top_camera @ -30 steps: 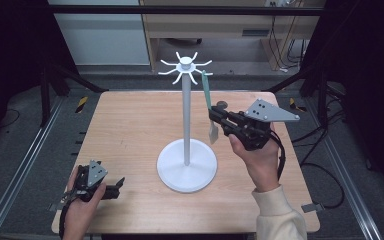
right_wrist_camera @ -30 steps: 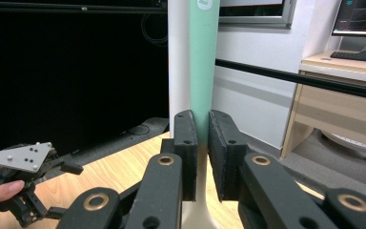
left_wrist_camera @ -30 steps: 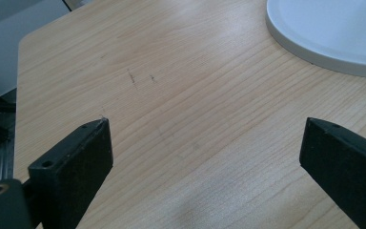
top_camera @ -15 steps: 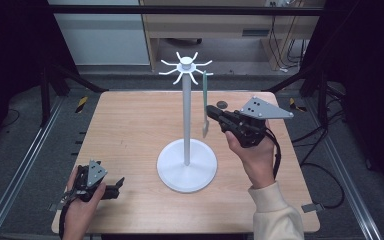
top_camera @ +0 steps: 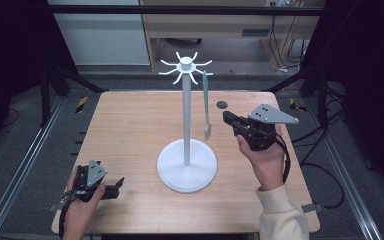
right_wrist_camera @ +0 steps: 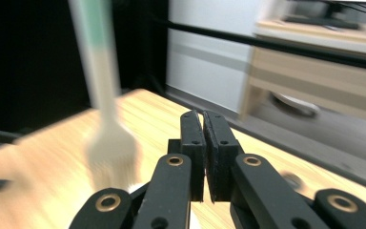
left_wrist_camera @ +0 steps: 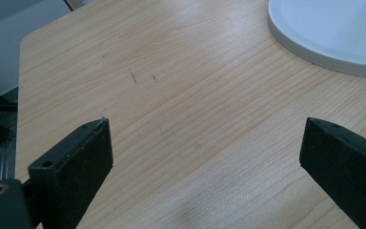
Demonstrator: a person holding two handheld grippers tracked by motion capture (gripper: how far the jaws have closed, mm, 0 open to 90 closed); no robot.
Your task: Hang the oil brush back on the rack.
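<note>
At frame centre a green-handled fork (top_camera: 207, 107) hangs from the white hook stand (top_camera: 186, 120), just left of the empty, closed right hand-held gripper (top_camera: 228, 119), while the left hand-held gripper (top_camera: 116, 186) rests open on the worktop (top_camera: 125, 130) at lower left.

The left hand (top_camera: 82, 192) rests low at the near left, wrapped around the left gripper (top_camera: 115, 186), which lies level and points toward the right. In the left gripper view its two black jaws stand wide apart with nothing between them. The right hand (top_camera: 266, 161) is raised at the right, forearm in a cream sleeve (top_camera: 282, 217) entering from the bottom edge. It carries the right gripper (top_camera: 227, 118), held roughly level and pointing left. In the right gripper view its jaws are pressed together, nothing clamped between them.
</note>
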